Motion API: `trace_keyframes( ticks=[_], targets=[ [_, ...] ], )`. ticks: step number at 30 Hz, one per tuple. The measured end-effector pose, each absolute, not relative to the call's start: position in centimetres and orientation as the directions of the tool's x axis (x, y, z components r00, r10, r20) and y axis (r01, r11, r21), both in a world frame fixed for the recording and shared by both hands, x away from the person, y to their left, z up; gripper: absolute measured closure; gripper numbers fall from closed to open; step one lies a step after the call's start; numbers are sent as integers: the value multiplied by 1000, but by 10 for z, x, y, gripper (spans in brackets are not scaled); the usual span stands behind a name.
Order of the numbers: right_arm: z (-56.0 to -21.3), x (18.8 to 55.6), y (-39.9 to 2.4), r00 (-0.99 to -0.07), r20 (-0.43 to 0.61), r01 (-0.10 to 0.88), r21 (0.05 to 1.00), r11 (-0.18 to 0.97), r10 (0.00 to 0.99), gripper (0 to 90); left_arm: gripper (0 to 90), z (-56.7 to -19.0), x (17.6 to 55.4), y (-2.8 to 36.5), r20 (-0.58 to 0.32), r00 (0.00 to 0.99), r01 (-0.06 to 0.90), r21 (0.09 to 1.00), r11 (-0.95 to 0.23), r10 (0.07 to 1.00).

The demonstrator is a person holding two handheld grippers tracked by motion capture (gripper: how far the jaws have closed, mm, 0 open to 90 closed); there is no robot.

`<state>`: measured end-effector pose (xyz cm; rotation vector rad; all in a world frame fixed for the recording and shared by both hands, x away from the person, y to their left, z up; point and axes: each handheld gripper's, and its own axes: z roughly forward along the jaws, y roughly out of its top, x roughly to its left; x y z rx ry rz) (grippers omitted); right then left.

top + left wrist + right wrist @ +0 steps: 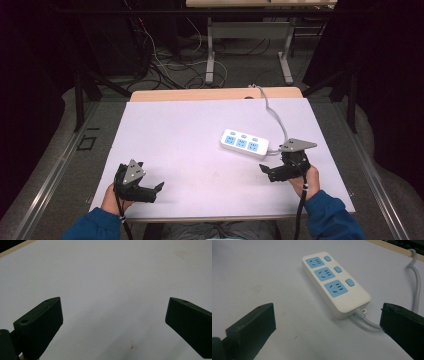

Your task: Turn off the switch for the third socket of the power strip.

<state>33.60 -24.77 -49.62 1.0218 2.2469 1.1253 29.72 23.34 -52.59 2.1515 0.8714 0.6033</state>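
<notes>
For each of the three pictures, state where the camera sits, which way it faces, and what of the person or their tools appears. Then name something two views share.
High view: above the person's side, facing forward and down on the table; forearms, left gripper and right gripper show.
Left gripper view: on the left gripper, facing bare tabletop; its two fingers show.
Right gripper view: on the right gripper, facing the power strip; its fingers show.
Shared: power strip, high and right gripper views.

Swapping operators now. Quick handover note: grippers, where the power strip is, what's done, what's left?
Left gripper: open, holding nothing, near the front left of the table.
Right gripper: open, holding nothing, just short of the power strip, not touching it.
Power strip: flat on the table right of centre, sockets up, nothing plugged in; its cable runs off the far edge.
Done: nothing visible yet.
Left: likely close in and grasp the strip.
</notes>
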Motion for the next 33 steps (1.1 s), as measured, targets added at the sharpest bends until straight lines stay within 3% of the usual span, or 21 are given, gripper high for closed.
trace_keyframes(
  ticks=[33],
  targets=[
    [-515, 306, -270, -624, -66, 430, 804, 412, 779, 0, 12, -527, 296, 233, 143, 662, 402, 761, -510, 736]
  ],
)
